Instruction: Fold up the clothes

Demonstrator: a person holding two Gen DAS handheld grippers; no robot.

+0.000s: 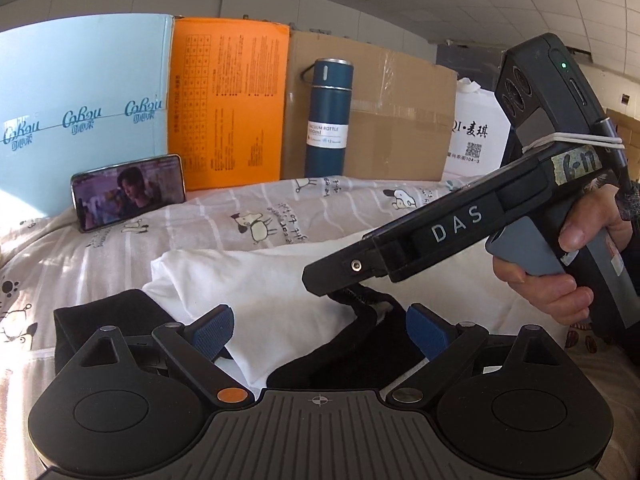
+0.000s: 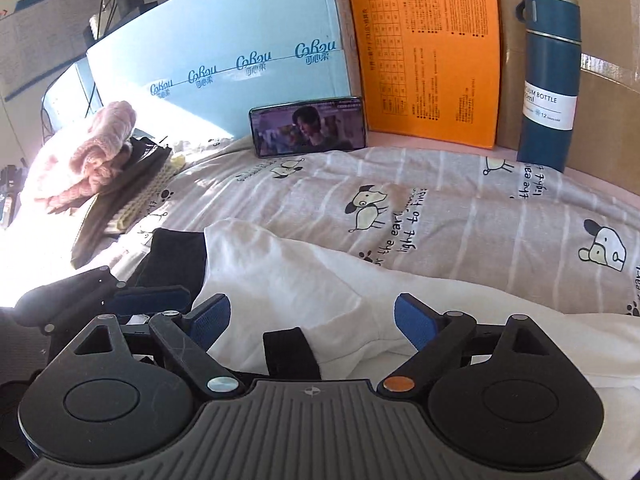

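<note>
A white garment with black trim (image 1: pixel 256 280) lies rumpled on a dog-print bed sheet (image 1: pixel 280 216). My left gripper (image 1: pixel 320 332) is open, its blue pads either side of the black and white cloth. In the left wrist view the right gripper (image 1: pixel 332 286) reaches in from the right, its tips low on the black collar part (image 1: pixel 360 320). In the right wrist view the right gripper (image 2: pixel 312 318) is open over the white garment (image 2: pixel 320 280), with a black strip (image 2: pixel 290 350) between its pads. The left gripper's blue pad (image 2: pixel 152 296) shows at the left.
A phone playing video (image 1: pixel 128 192) leans on a light blue box (image 1: pixel 80 100). An orange box (image 1: pixel 228 100), a cardboard box (image 1: pixel 392 120) and a blue vacuum bottle (image 1: pixel 328 120) stand behind the bed. Pink knitwear on dark folded clothes (image 2: pixel 88 152) lies far left.
</note>
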